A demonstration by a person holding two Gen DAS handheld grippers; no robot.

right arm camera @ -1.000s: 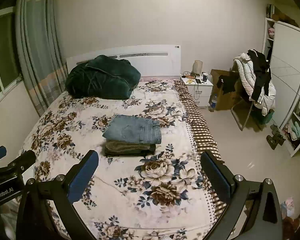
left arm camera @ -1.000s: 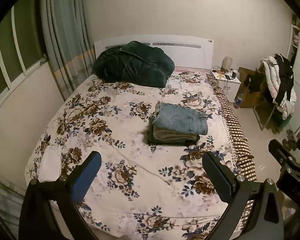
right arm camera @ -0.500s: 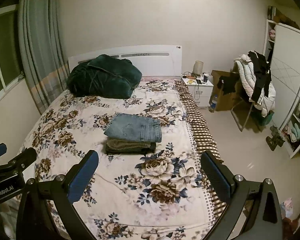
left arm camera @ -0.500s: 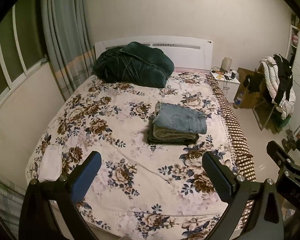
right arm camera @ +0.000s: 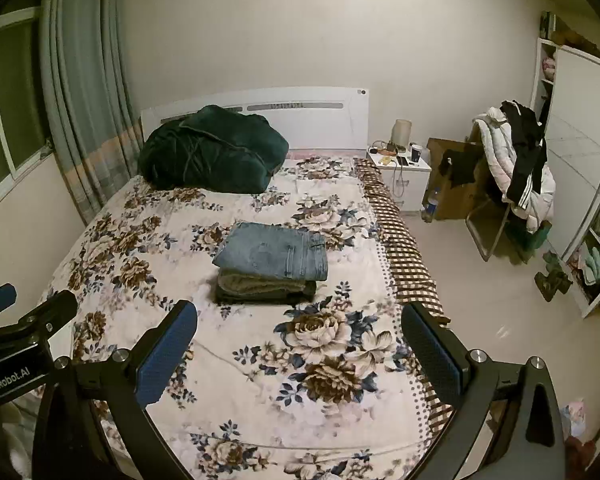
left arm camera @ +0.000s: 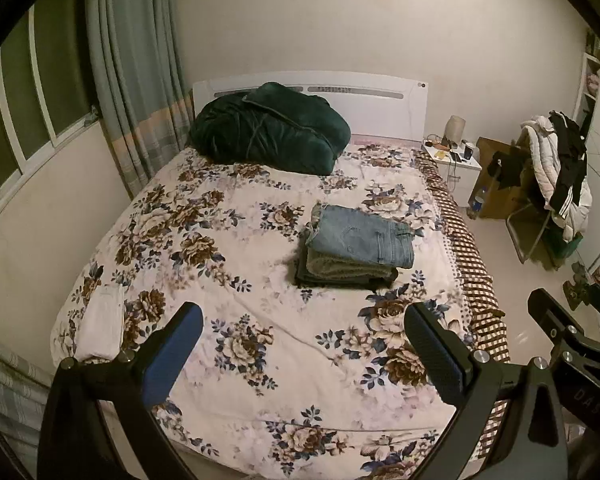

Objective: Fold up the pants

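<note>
Pants [left arm camera: 360,240]: folded blue jeans, sitting on top of a small stack of other folded garments [left arm camera: 348,272], out on the floral bedspread [left arm camera: 236,264], right of the bed's middle and toward the checked edge. I am noting that the stack is lying ahead of both my grippers, well apart from them, with bare bedspread between.

Left gripper [left arm camera: 300,344]: I am holding it with the jaws spread wide, nothing between the blue pads. From here the jeans are lying ahead and off to the right. Right gripper [right arm camera: 300,340]: also spread wide and holding nothing. In this view the jeans [right arm camera: 272,254] are sitting ahead and slightly left of centre, closer to the line straight ahead than they are for the left. I am judging the right hand to be the nearer and better aligned of the two.

Long axis of the folded jeans is running left to right across my view, waistband end to the right, folded edge to the left. The near long side is facing me.

I am reading the fold as looking complete: edges squared, nothing trailing. No unfolded pants are showing on the bed.

Other things I am seeing: dark green quilt [left arm camera: 268,128] bundled at the far headboard, nightstand [right arm camera: 400,168] far right, chair [right arm camera: 512,168] heaped with clothes, curtains [left arm camera: 140,80] on the left.
</note>
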